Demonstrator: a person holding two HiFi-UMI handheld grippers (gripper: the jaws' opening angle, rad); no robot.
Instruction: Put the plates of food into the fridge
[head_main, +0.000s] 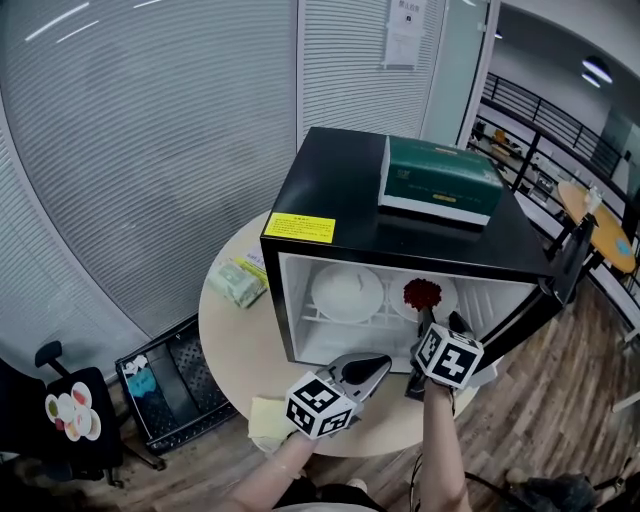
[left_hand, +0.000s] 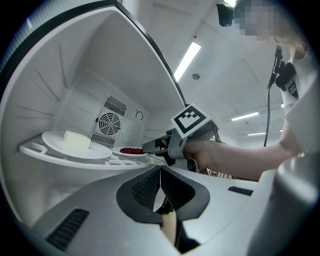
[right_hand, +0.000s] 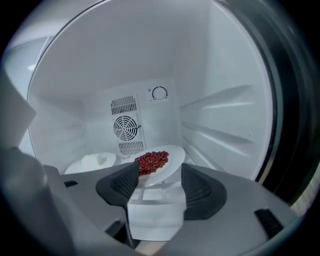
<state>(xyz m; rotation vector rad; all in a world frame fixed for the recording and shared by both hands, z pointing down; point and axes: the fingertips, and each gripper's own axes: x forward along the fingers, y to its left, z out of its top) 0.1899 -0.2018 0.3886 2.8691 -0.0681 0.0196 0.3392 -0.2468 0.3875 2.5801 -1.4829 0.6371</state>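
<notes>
The berry plate (right_hand: 172, 159) rests on the fridge (head_main: 340, 190) shelf (left_hand: 100, 162), right of the other plate (head_main: 346, 292). The right gripper (right_hand: 157, 177) is released, jaws flanking the berry plate's near rim; the left gripper (left_hand: 160, 181) is clenched on nothing. A crooked withdrawal could hook that rim and spill the berries (right_hand: 151, 161).

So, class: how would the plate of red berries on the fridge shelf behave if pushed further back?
The plate looks stiff and glossy, so it would probably slide on the slatted shelf. The loosely heaped berries may roll off if jolted.
</notes>
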